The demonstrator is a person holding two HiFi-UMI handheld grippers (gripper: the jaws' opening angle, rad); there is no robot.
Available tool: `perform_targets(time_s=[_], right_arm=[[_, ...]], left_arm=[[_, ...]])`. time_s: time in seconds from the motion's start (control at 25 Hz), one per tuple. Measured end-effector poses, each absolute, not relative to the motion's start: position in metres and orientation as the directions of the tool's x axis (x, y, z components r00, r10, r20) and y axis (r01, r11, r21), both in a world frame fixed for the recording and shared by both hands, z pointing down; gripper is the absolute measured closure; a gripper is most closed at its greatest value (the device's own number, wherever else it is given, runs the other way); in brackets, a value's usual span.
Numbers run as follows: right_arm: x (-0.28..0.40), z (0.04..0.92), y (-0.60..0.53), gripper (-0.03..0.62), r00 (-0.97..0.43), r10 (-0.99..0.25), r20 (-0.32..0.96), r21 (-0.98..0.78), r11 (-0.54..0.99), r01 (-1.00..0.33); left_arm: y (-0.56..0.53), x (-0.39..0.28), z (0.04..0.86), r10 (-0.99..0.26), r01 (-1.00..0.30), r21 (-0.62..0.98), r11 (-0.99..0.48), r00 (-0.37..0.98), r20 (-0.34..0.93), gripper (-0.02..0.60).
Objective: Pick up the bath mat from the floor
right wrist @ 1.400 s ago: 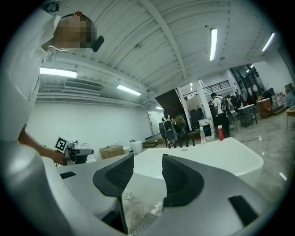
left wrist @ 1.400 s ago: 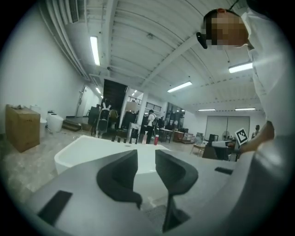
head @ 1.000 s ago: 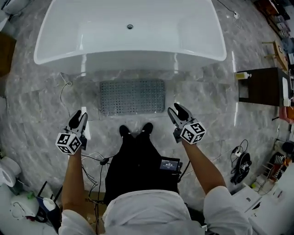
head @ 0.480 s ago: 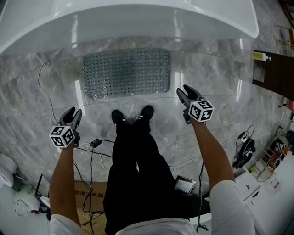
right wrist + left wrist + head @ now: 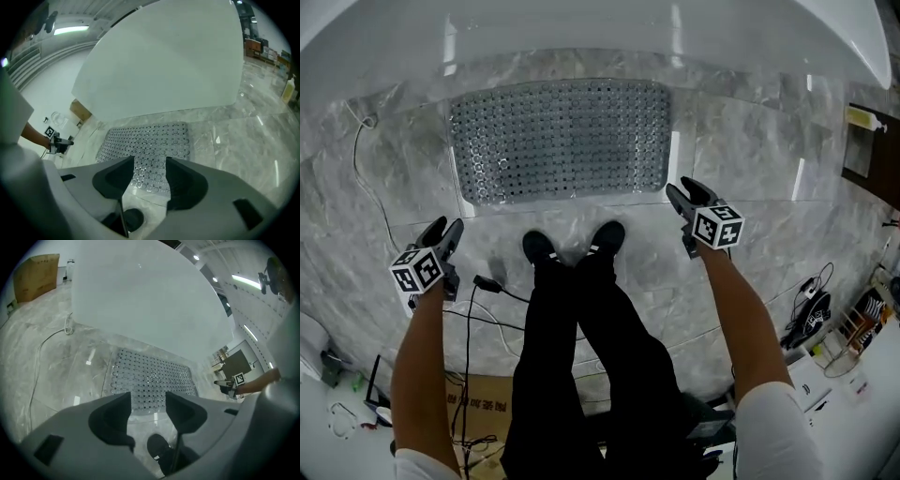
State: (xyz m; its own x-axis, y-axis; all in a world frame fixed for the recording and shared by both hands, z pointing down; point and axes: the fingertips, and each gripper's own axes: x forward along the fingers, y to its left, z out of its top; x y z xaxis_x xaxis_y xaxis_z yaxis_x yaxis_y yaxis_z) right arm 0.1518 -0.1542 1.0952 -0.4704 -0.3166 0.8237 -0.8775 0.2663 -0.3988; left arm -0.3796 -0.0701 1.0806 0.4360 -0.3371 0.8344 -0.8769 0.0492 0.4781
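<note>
The grey perforated bath mat [image 5: 560, 139] lies flat on the marble floor in front of the white bathtub [image 5: 581, 28]. It also shows in the left gripper view as the mat [image 5: 152, 378] and in the right gripper view as the mat [image 5: 150, 143]. My left gripper [image 5: 442, 231] hovers near the mat's near-left corner, its jaws opening with nothing between them. My right gripper [image 5: 684, 194] hangs just off the mat's near-right corner, jaws opening and empty too. Neither touches the mat.
The person's black shoes [image 5: 572, 246] stand just short of the mat's near edge. A cable [image 5: 366, 178] trails over the floor at the left. A dark cabinet [image 5: 874, 155] with a bottle stands at the right, and clutter [image 5: 825, 328] lies at the lower right.
The head has dropped closer to the floor, so the mat looks larger. Both grippers have moved forward toward the mat's near corners and their jaws have spread wider.
</note>
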Motion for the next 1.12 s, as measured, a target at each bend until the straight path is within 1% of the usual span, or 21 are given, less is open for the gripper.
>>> perform_targets(time_s=[0.24,0.4,0.56,0.84,0.88,0.92,1.0,1.04,1.08,1.12], right_arm=[[0.163,1.163,-0.181,0.361,-0.435,-0.370,0.821,-0.391,0.192,-0.900],[0.174,1.208,-0.184,0.361,-0.424,-0.341,0.839,-0.365,0.225,-0.903],[0.183,1.251,-0.188,0.347,-0.407,-0.295,0.865,-0.323,0.293,-0.900],[0.196,1.294,-0.189,0.330,-0.377,-0.303,0.875,-0.319,0.223,-0.921],[0.194,1.299,-0.187,0.332,-0.382,-0.295,0.876,-0.327,0.219,-0.919],[0.193,1.302,-0.186,0.335,-0.388,-0.288,0.876,-0.334,0.218,-0.917],[0.190,1.306,-0.186,0.338,-0.391,-0.287,0.875,-0.339,0.215,-0.916],[0.189,1.307,-0.186,0.365,-0.389,-0.292,0.874,-0.340,0.205,-0.918],[0.188,1.308,-0.185,0.425,-0.387,-0.298,0.873,-0.344,0.187,-0.920],[0.187,1.308,-0.183,0.471,-0.385,-0.302,0.872,-0.350,0.167,-0.922]], left_arm=[[-0.086,-0.386,1.152,-0.285,-0.875,0.481,0.049,0.449,0.847,0.334],[-0.096,-0.403,1.202,-0.279,-0.897,0.435,0.071,0.401,0.872,0.331],[-0.100,-0.418,1.248,-0.282,-0.899,0.429,0.090,0.390,0.877,0.316],[-0.097,-0.436,1.303,-0.228,-0.923,0.376,0.081,0.350,0.909,0.313],[-0.096,-0.434,1.307,-0.217,-0.921,0.379,0.085,0.354,0.910,0.310],[-0.098,-0.430,1.311,-0.211,-0.916,0.391,0.084,0.368,0.906,0.294],[-0.103,-0.420,1.319,-0.216,-0.905,0.417,0.080,0.393,0.894,0.291],[-0.104,-0.421,1.321,-0.220,-0.907,0.413,0.087,0.387,0.896,0.291],[-0.104,-0.424,1.321,-0.224,-0.908,0.407,0.099,0.378,0.898,0.311],[-0.102,-0.425,1.320,-0.226,-0.906,0.409,0.113,0.377,0.898,0.337]])
